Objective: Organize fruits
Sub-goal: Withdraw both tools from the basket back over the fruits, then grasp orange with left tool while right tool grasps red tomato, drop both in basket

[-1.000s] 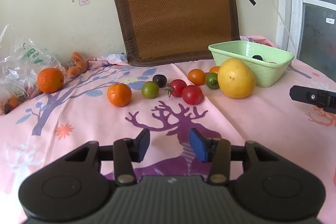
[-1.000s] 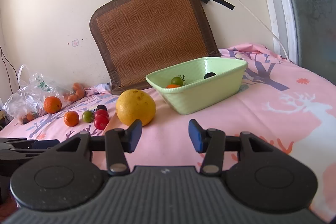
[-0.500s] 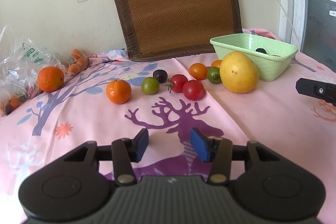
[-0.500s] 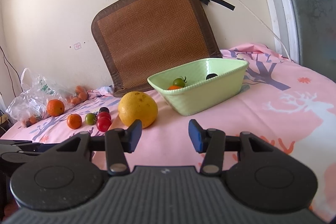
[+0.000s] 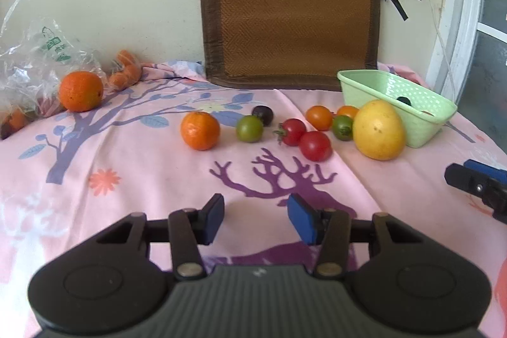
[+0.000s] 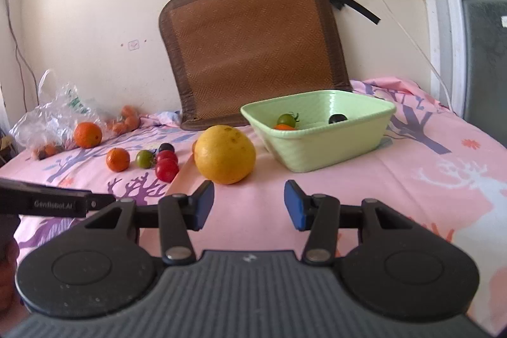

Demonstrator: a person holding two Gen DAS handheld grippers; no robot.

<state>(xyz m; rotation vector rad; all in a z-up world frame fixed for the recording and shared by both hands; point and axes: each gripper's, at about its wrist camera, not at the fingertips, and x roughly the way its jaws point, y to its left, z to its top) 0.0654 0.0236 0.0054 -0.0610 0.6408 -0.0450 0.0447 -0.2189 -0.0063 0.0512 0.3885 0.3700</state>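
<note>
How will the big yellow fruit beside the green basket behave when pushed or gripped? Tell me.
The yellow fruit is round and rests free on the soft cloth, so a push would probably roll it. It dwarfs the red tomatoes, so it is likely heavy. It looks wider than the right claw gap, so a grip may slip.

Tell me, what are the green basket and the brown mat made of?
The green basket looks like smooth moulded plastic, with rows of small holes in its wall. The brown mat looks like woven straw or bamboo with a darker cloth border; the zigzag weave shows.
</note>
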